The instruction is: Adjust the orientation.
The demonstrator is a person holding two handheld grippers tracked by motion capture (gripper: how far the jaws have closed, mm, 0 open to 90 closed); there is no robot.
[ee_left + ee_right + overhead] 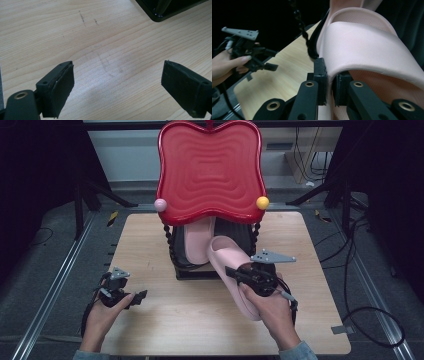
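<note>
My right gripper [234, 273] [329, 82] is shut on the side wall of a pink slipper [222, 252] [367, 47]. The slipper hangs tilted above the table, toe toward the rack. A second pink slipper [197, 242] stands on end inside the black rack [192, 272], under its red wavy top [210, 170]. My left gripper [136, 299] [122, 87] rests low at the table's front left, open, with bare wood between its jaws. In the right gripper view the left gripper [270, 60] appears farther off in a hand.
The wooden table [310, 250] [105, 50] [282, 80] carries the rack at its back middle. A pink ball [160, 204] and a yellow ball [262, 202] cap the rack's twisted posts. A rack corner [170, 10] lies ahead of the left gripper. Cables [360, 285] trail on the floor at right.
</note>
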